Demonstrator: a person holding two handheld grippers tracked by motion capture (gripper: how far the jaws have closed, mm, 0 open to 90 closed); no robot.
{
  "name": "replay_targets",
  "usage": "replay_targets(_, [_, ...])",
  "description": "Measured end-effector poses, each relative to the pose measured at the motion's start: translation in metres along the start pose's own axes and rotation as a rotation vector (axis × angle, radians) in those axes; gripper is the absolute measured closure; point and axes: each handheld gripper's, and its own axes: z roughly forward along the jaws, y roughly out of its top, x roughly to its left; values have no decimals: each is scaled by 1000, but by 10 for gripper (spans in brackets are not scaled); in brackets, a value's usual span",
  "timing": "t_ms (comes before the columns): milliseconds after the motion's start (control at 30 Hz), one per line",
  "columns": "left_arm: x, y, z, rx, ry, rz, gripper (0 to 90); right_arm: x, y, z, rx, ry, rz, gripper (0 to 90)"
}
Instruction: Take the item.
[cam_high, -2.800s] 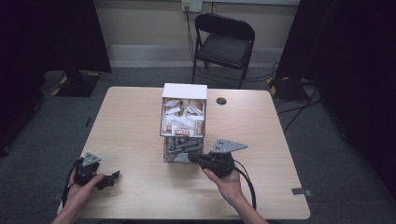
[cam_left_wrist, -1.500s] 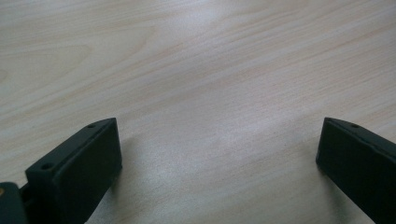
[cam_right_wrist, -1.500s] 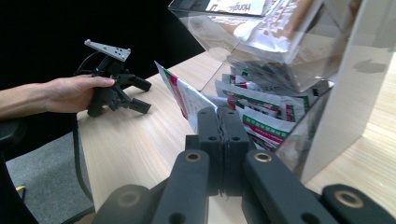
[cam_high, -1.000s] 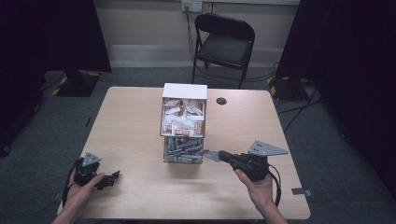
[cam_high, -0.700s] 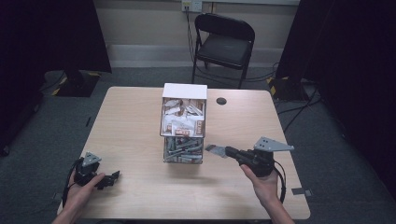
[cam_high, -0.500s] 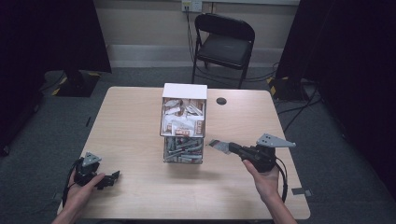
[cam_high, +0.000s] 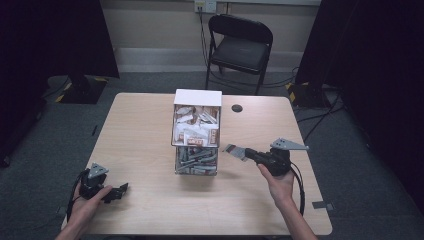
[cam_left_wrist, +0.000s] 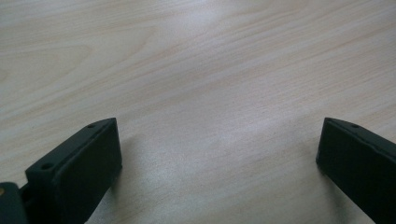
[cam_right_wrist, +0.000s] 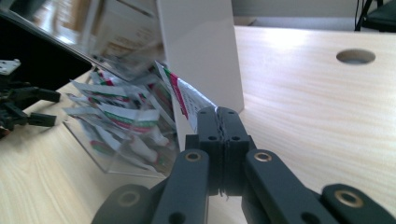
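My right hand-held gripper (cam_high: 239, 151) clamped on a sauce packet (cam_right_wrist: 187, 100) beside the clear dispenser box (cam_high: 196, 132), my left hand-held gripper (cam_high: 120, 190) resting on the tabletop (cam_high: 145, 125), jaws apart.

The high view looks forward and down from above the person's side, taking in the whole table (cam_high: 150, 125) and a chair (cam_high: 240, 45) beyond. The left gripper view sits low, close over bare tabletop. The right gripper view looks level along its jaws toward the clear box (cam_right_wrist: 126, 93), which the high view shares (cam_high: 196, 132).
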Motion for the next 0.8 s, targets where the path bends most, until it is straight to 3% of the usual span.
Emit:
replay_targets(267, [0, 0, 0, 1, 0, 1, 0, -3, -12, 10, 48, 7, 25, 891])
replay_targets(467, [0, 0, 1, -4, -2, -5, 0, -10, -20, 25, 105, -6, 34, 892])
replay_targets(800, [0, 1, 1, 0, -1, 0, 0, -17, -26, 48, 151, -21, 53, 891])
